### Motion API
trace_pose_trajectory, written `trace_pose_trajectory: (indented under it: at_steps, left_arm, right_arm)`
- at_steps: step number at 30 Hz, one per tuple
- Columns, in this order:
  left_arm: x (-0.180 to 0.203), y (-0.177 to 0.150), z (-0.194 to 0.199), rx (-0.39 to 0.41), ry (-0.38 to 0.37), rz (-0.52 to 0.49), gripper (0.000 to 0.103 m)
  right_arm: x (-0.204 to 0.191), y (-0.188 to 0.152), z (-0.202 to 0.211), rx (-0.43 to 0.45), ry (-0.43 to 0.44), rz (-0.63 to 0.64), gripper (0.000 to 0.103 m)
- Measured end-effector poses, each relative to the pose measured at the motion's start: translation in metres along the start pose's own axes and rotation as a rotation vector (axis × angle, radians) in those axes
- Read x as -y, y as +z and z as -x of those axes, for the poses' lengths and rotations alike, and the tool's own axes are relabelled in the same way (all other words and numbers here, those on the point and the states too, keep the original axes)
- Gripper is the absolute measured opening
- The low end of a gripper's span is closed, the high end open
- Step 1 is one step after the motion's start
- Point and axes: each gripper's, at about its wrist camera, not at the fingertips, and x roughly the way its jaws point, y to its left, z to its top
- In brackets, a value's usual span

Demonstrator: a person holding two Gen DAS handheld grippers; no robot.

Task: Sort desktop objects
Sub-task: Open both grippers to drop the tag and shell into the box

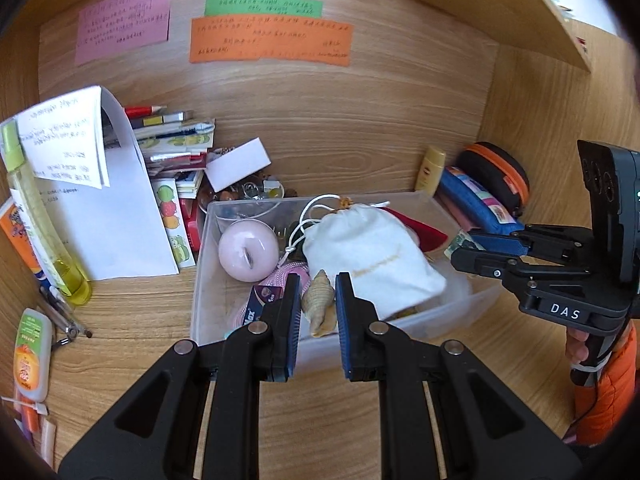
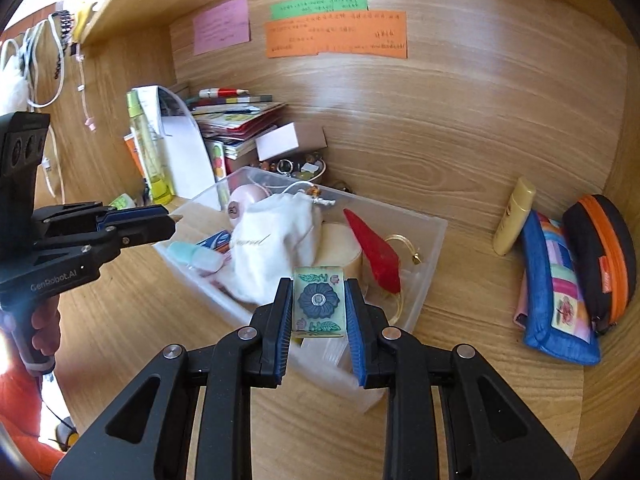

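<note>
Two hand-held tools work above a clear plastic bin (image 1: 200, 280) on a wood-grain counter (image 1: 132, 308).

At far left, a tall yellow-green transparent bottle (image 1: 36, 216) stands against curled white paper sheets (image 1: 100, 216). Behind these lies a stack of flat booklets (image 1: 176, 144) topped by a red pencil (image 1: 144, 111). Three matte paper notes, pink (image 1: 124, 20), green (image 1: 264, 6) and orange (image 1: 272, 42), are fixed to the back panel.

The left tool (image 1: 318, 304) has its blue ribbed pads closed on a ridged, spiral tan seashell (image 1: 318, 300), held above the near part of the bin. Inside the bin rest a smooth, round pink ball (image 1: 248, 250) and a soft white drawstring cloth pouch (image 1: 372, 248).

The right tool (image 2: 318, 304) is nearly closed, clamping a glossy, rectangular tile (image 2: 319, 302) printed with a dark blue flower, held over the near wall of the bin. A red, pointed, wedge-shaped item (image 2: 374, 248) lies in the bin behind it.

At right, a cream plastic bottle (image 2: 514, 216) leans against the back panel, beside a blue quilted fabric pouch (image 2: 556, 292) and a black, orange-zippered oval case (image 2: 604, 248).
</note>
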Motion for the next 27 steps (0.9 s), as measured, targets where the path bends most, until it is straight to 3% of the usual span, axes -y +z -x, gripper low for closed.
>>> trace_pose_trajectory:
  at_steps: [13, 20, 27]
  left_arm:
    - [-0.013, -0.007, -0.041, -0.076, 0.015, 0.030, 0.016]
    - [-0.013, -0.009, -0.042, -0.080, 0.019, 0.027, 0.016]
    - [-0.012, -0.007, -0.036, -0.064, 0.039, 0.022, 0.030]
  right_arm:
    - [0.004, 0.005, -0.035, -0.032, 0.057, -0.031, 0.022]
    - [-0.005, 0.004, -0.038, -0.030, 0.037, 0.010, 0.023]
    - [-0.001, 0.006, -0.035, -0.016, 0.008, 0.011, 0.034]
